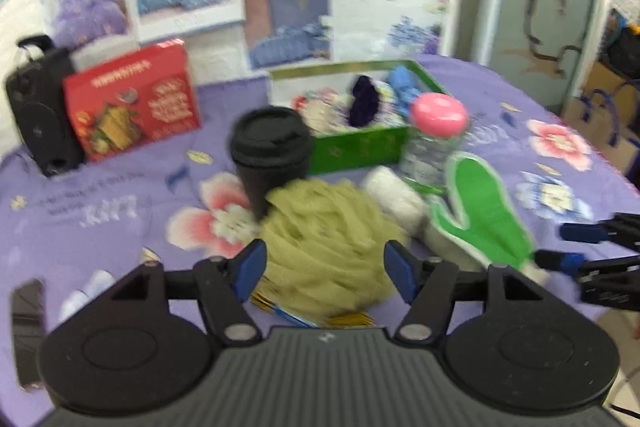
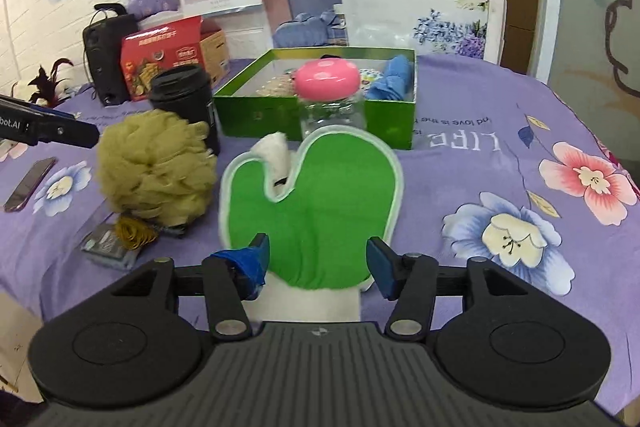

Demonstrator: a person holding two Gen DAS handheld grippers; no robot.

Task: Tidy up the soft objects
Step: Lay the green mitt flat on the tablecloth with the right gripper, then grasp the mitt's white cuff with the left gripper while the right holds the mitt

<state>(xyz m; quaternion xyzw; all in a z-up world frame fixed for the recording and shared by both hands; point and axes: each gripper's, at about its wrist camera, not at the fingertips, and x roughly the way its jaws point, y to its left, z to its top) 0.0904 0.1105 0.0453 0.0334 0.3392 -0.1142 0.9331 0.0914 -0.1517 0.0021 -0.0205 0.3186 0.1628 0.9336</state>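
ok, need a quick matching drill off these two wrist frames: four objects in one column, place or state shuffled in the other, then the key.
Column 1
1. green mitt
2. olive bath pouf
3. blue cloth
4. black cup

Column 2
A. inside the green box
B. between the open right gripper fingers
C. upright, lid on, behind the pouf
D. between the open left gripper fingers

Pairs: 1-B, 2-D, 3-A, 4-C
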